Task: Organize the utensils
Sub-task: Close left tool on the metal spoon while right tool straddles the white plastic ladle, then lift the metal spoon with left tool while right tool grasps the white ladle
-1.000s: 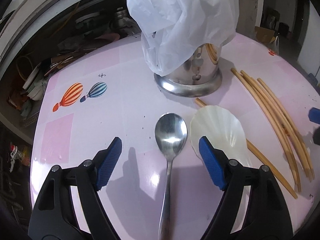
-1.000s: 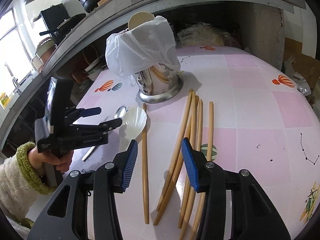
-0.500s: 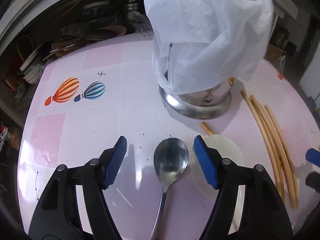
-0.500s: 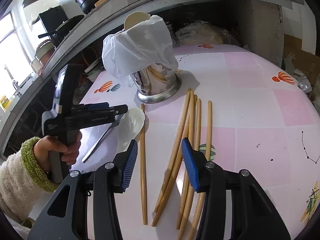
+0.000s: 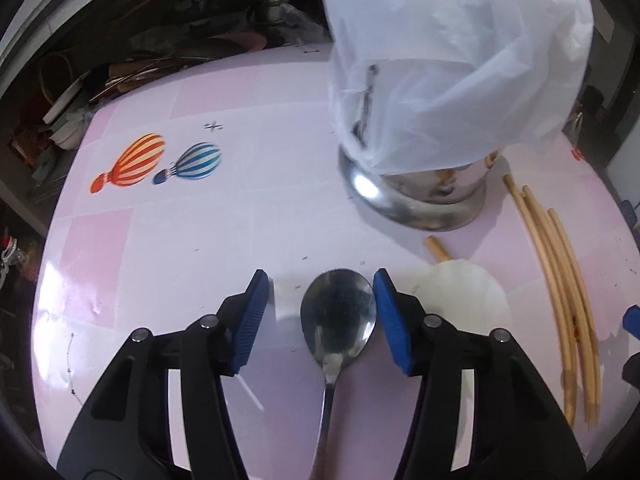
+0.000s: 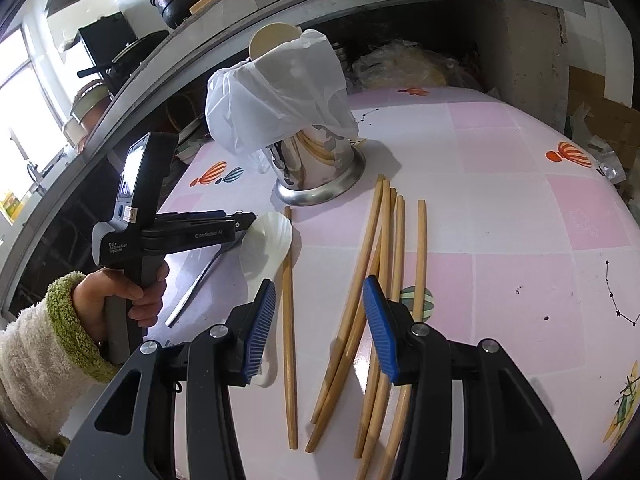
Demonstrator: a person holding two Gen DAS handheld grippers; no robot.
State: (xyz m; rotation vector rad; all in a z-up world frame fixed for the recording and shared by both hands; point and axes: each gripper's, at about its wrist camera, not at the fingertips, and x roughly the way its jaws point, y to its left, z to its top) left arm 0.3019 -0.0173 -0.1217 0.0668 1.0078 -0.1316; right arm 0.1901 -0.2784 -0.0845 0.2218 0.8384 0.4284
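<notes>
A metal spoon (image 5: 338, 316) lies on the pink table, bowl away from me. My left gripper (image 5: 318, 316) is open, its blue pads either side of the spoon's bowl; the right pad sits against the bowl's edge. A white shell-shaped spoon (image 5: 464, 300) lies just right of it, also in the right wrist view (image 6: 266, 242). Several wooden chopsticks (image 6: 384, 264) lie on the table. My right gripper (image 6: 318, 328) is open and empty, above the chopsticks. The steel utensil holder (image 6: 318, 168), covered by a white plastic bag (image 6: 280, 96), stands behind.
The pink tablecloth (image 5: 160, 248) has balloon prints (image 5: 160, 162) at the left. One single chopstick (image 6: 289, 320) lies apart, beside the shell spoon. Dark cluttered shelves (image 5: 120, 64) run behind the table's far edge.
My left gripper has moved forward and down over the spoon and narrowed, so its pads now flank the spoon's bowl. The right gripper has hardly moved.
</notes>
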